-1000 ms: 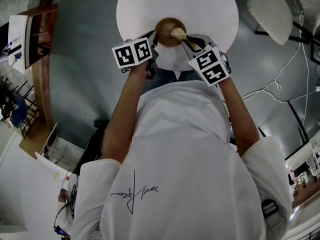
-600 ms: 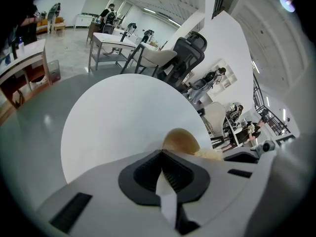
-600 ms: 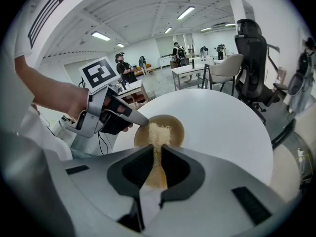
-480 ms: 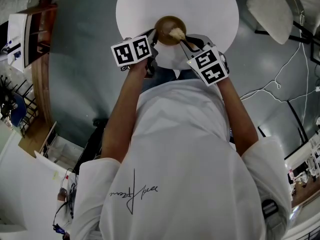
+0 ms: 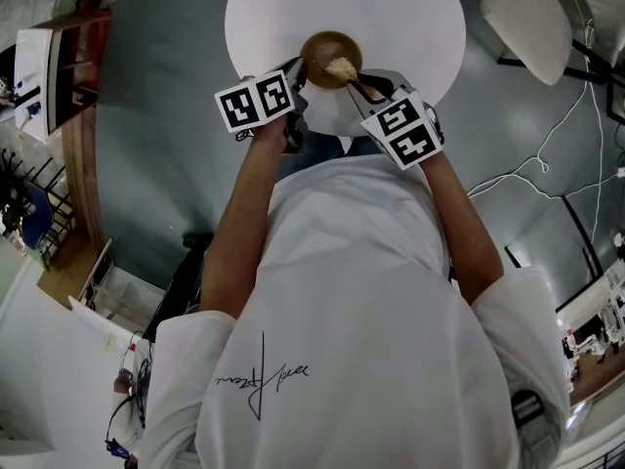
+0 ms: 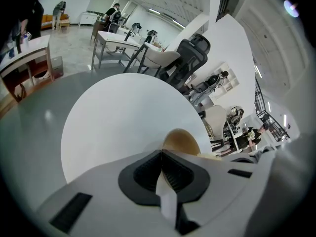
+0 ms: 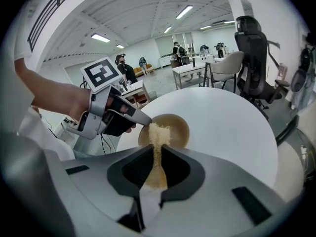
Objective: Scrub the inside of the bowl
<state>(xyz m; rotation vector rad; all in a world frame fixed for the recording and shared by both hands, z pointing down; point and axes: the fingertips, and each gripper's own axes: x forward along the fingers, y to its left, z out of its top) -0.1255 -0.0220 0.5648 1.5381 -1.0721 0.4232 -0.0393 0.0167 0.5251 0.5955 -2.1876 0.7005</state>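
Bowl [image 5: 322,49]: brown and round, upright on the white round table [image 5: 410,8], close to the table edge nearest the person.
In the bowl: the front end of a tan, coarse sponge [image 7: 159,132], lying against the inner wall on the side towards the table edge; nothing else shows inside.
Left gripper [image 6: 161,153]: jaws pressed together on the bowl's rim, reaching in over the near table edge.
Right gripper [image 7: 157,151]: jaws clamped on the back part of the sponge, just over the near table edge and beside the left gripper.
Office chair [image 7: 252,58]: dark, beyond the table's far edge.
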